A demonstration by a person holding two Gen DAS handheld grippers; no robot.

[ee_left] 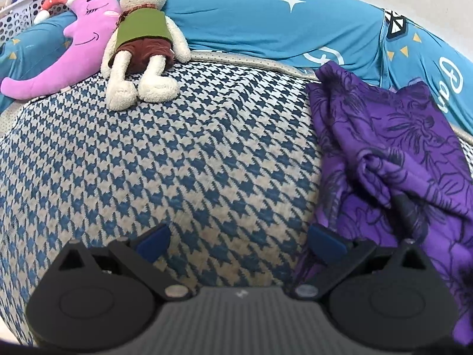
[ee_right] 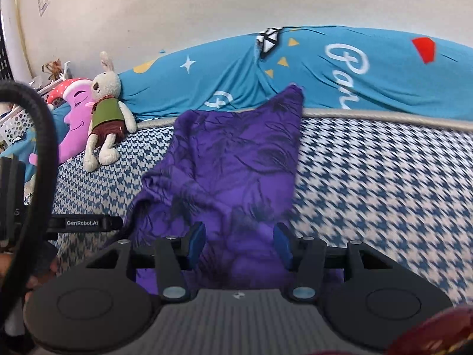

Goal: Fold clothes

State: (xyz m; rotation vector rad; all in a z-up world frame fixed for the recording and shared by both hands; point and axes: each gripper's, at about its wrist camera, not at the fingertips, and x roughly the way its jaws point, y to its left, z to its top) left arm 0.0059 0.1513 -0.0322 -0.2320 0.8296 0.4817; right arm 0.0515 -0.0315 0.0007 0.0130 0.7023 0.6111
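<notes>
Jaws of the left gripper [ee_left: 241,244] stand wide apart over the houndstooth bed cover [ee_left: 177,159], holding nothing; its right finger lies at the edge of the purple garment [ee_left: 393,159], whether touching cannot be told. Jaws of the right gripper [ee_right: 239,244] are likewise apart, low over the near part of the same purple garment [ee_right: 230,159], with cloth showing between the blue pads [ee_right: 196,241] but not pinched.

The garment, purple with a dark floral print, lies rumpled on the bed, its folds bunched in the middle, and it reaches back so that one corner rests against the blue bedding [ee_right: 369,68] heaped along the wall side.

In the right wrist view a black cable [ee_right: 41,136] arcs at the left edge.

Farther back on the left, a cream plush rabbit [ee_left: 142,44] in a green vest and brown shorts lies on the cover, leaning against a pink moon-shaped pillow [ee_left: 79,50]. Behind them stands a white perforated basket [ee_left: 17,17].
</notes>
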